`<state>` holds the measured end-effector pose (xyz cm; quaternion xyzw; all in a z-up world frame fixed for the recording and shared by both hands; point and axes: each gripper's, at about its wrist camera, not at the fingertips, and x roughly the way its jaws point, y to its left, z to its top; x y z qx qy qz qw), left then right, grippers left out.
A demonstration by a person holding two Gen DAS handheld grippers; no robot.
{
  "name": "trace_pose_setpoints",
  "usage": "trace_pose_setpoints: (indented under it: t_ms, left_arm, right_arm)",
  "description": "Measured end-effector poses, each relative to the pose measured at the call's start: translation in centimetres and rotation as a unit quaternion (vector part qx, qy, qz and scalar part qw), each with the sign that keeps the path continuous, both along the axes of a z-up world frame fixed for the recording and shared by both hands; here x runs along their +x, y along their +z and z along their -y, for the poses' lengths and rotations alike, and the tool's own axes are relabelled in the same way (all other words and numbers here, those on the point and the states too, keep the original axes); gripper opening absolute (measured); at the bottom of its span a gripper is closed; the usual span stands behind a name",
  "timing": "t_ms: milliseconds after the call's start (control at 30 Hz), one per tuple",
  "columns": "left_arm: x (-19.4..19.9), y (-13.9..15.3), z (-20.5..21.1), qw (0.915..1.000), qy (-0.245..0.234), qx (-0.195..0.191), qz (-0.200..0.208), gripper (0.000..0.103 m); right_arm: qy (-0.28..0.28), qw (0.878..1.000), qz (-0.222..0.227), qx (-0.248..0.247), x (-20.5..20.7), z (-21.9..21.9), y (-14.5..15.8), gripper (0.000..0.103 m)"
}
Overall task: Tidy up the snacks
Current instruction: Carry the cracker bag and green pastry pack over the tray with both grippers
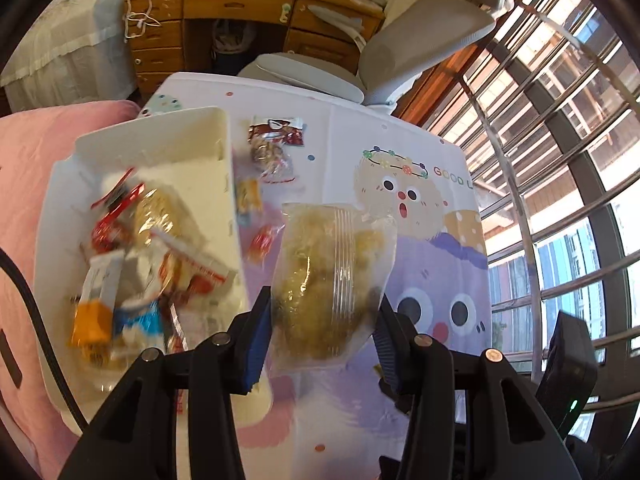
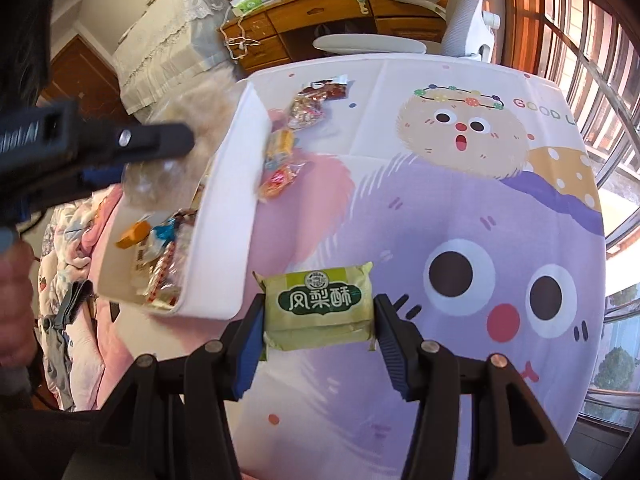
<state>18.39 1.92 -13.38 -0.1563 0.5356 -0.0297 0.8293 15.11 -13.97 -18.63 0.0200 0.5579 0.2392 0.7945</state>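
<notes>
Left wrist view shows the left gripper (image 1: 324, 316) squeezing a clear crinkly snack bag (image 1: 330, 280) beside the white plastic box (image 1: 192, 128). Only the right wrist view shows the right gripper (image 2: 318, 320) squeezing a green wrapped cake (image 2: 318, 306), near on the cartoon tablecloth (image 2: 460, 208).

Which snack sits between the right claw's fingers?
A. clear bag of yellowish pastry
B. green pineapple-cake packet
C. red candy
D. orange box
B: in the right wrist view the green packet sits between the right claw fingers; the clear bag is in the left claw.
</notes>
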Motion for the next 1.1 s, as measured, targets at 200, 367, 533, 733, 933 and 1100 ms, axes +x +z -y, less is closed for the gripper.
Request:
trace_pose_setpoints:
  t_ms: [200,367,533,733,933,1100]
  left_arm:
    - [-4.1,0.3,-1.6,0.9995,0.030,-0.009,0.009,0.045]
    - [-6.7,0.1,-2.9,0.9986,0.053,-0.010,0.003,0.045]
    - [-8.9,-0.3,-4.3,0.9975,0.070,-0.013,0.002,0.045]
    - [-10.5,-0.7,-6.1,0.9971,0.076,-0.008,0.002,0.045]
    - [-10.7,-0.5,-8.9,0.9985,0.055,0.000,0.003,0.045]
    - [-10.1,0.3,-11.8,0.9992,0.036,0.012,0.015,0.045]
  right_arm:
    - [0.013,1.000,0.004,0.006,-1.6,-0.4,0.7,0.053]
    - [0.021,1.000,0.005,0.013,-2.4,-1.1,1.4,0.053]
    - [0.039,0.999,0.013,0.016,-2.9,-2.5,2.1,0.053]
    - [0.067,0.998,0.021,0.012,-3.1,-5.2,2.7,0.053]
    - [0.078,0.996,0.033,0.007,-3.3,-8.5,3.7,0.053]
    - [0.069,0.997,0.033,0.006,-3.3,-11.2,4.0,0.053]
